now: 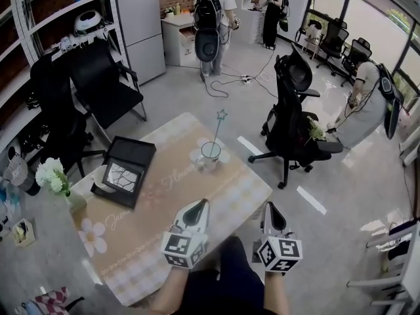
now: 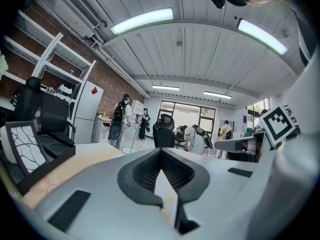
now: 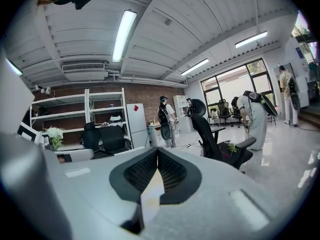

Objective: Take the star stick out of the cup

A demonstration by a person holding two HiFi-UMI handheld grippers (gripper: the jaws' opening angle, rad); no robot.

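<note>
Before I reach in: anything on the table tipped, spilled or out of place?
Nothing stands out. The cup stands upright on the table, the star stick leans in it, and no spill shows around it.

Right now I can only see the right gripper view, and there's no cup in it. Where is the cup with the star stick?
Observer: The cup stands on the table, ahead and to the left of your right gripper.
Operator: Is the star stick inside it?
Observer: Yes. The star stick stands in the cup, leaning a little, with the star on top.
Operator: What is my other gripper doing?
Observer: The left gripper is over the near part of the table, jaws together, holding nothing.
</note>
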